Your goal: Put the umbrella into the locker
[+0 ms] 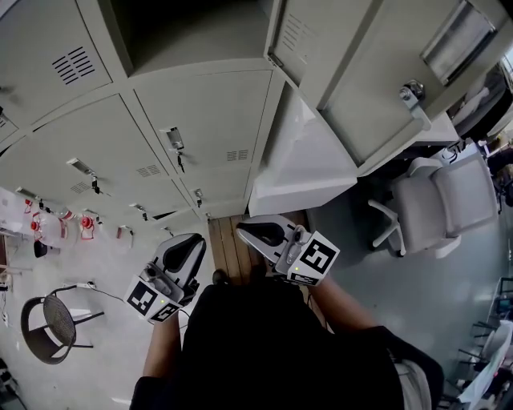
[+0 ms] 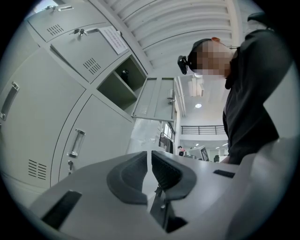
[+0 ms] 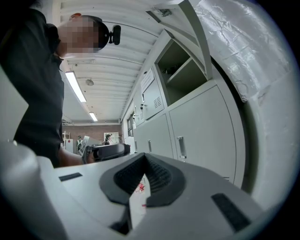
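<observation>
The grey lockers point(image 1: 184, 136) rise in front of me, and one upper compartment point(image 1: 184, 24) stands open with its door point(image 1: 385, 72) swung out to the right. In the left gripper view that open compartment point(image 2: 119, 84) has a shelf with a small dark thing point(image 2: 124, 73) on it, too small to name. No umbrella shows plainly in any view. My left gripper point(image 1: 192, 242) point(image 2: 150, 152) hangs low by my waist, shut and empty. Beside it my right gripper point(image 1: 244, 229) point(image 3: 144, 154) is also shut with nothing between its pads.
A white plastic-covered block point(image 1: 300, 160) stands right of the lockers under the open door. A grey office chair point(image 1: 445, 200) sits at the right, a round dark stool point(image 1: 52, 324) at the lower left. Red items point(image 1: 60, 224) lie by the locker foot.
</observation>
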Available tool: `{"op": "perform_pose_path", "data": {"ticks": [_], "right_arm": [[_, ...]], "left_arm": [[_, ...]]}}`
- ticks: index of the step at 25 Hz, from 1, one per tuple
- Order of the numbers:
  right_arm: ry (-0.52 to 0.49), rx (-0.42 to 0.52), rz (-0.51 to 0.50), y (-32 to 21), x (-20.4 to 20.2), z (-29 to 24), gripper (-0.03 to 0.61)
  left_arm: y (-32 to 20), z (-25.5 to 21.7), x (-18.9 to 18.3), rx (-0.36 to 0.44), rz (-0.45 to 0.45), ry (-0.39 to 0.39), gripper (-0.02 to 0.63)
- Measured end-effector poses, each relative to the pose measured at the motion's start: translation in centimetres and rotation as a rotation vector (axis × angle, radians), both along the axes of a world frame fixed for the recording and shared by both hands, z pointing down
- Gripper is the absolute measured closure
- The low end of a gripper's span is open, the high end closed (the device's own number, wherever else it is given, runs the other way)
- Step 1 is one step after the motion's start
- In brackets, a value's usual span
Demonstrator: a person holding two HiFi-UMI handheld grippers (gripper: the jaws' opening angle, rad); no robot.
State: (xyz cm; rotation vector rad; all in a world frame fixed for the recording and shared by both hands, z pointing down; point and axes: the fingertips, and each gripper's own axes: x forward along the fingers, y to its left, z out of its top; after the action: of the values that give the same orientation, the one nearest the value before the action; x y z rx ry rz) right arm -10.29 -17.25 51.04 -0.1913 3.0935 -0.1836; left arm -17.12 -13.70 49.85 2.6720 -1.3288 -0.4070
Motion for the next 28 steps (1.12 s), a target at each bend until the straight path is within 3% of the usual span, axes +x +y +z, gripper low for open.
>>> {"op": "perform_pose_path", "data": {"ticks": [15,28], "right_arm": [[0.026,0.038,0.008,0.7,-2.2,0.3,0.568],[0.071,0.051,0.105,-0.9,-3.4,0.7,0.568]], "left_arm": [[0.0,1.1,-1.5,-0.010,0.056,0.019,0.574],[-1.9,1.8,-2.3,-0.025,0.156,0.033,0.573]]}}
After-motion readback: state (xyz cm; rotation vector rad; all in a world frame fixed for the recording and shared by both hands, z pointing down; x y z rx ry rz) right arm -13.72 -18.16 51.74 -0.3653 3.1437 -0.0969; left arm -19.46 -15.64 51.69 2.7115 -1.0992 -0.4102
